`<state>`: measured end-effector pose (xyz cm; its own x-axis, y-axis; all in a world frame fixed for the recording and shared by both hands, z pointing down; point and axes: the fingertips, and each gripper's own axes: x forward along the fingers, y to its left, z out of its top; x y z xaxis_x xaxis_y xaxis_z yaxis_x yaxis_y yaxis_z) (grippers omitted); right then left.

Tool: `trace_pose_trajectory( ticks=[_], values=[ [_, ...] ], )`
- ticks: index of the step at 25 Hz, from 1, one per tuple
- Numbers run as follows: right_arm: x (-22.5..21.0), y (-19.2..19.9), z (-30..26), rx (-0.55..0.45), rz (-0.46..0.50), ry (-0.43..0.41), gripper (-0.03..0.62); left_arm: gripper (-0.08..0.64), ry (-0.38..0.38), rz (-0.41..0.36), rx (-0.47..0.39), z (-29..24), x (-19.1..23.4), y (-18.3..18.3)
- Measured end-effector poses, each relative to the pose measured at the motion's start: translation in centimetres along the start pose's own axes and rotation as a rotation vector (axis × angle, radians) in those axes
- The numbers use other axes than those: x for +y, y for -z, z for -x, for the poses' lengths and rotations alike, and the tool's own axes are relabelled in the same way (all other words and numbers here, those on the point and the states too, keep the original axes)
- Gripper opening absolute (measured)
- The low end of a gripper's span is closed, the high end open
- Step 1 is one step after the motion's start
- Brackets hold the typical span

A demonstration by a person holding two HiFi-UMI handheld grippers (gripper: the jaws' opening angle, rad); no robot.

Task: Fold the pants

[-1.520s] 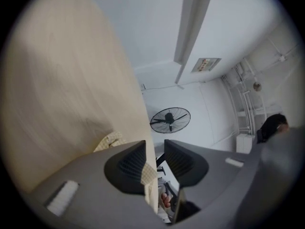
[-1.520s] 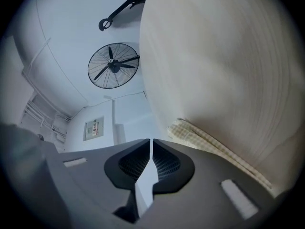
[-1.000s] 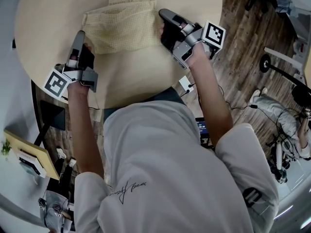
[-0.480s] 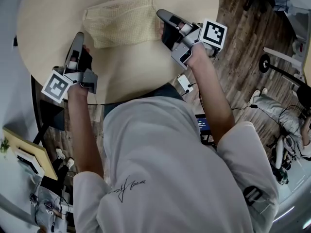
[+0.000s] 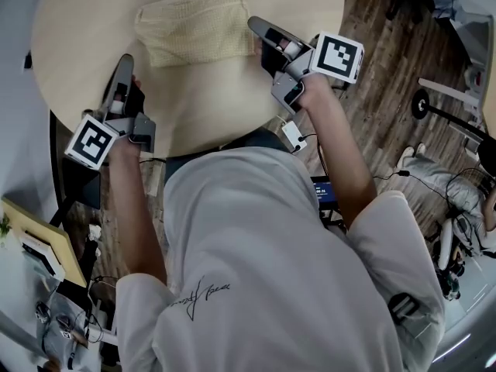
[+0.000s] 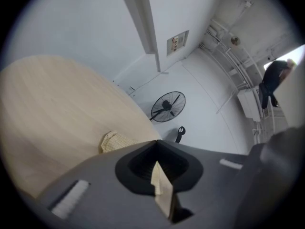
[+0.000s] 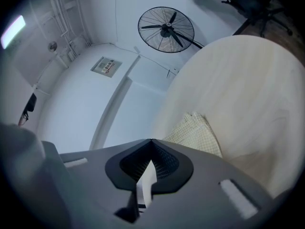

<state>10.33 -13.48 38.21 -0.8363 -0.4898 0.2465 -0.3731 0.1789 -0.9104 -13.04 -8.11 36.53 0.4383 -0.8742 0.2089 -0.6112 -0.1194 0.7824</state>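
Pants (image 5: 198, 33) are down on the round wooden table (image 5: 232, 99), folded into a compact pale checked bundle, and neither tool has hold of them. Over to the left gripper (image 5: 125, 60): its fingers are pressed together at the tips with nothing between them, and the bundle sits ahead of those tips and off to their right, well apart, with bare tabletop in between. In the left gripper view the cloth peeks out just past the fingertips on their left. Now the right gripper (image 5: 256, 25): fingers closed tip to tip, empty as well. In the head view its tips are right beside the bundle's right edge, though whether they touch the fabric I cannot tell. The right gripper view puts the cloth just beyond the closed tips and to their right. A standing fan (image 7: 166, 28) shows far beyond the fingers against the white wall.
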Motion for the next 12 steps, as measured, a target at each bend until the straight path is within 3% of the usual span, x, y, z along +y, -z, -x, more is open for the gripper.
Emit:
trace_pose_trajectory(
  ticks=[3, 12],
  values=[
    [1.5, 0.0, 0.2, 0.009, 0.093, -0.019, 0.000, 0.057, -0.023, -0.042, -0.014, 0.9, -0.7, 0.0],
    [5.8, 2.0, 0.9, 0.039, 0.239, -0.030, 0.000, 0.055, -0.068, -0.174, -0.038, 3.7, -3.2, 0.0]
  ],
)
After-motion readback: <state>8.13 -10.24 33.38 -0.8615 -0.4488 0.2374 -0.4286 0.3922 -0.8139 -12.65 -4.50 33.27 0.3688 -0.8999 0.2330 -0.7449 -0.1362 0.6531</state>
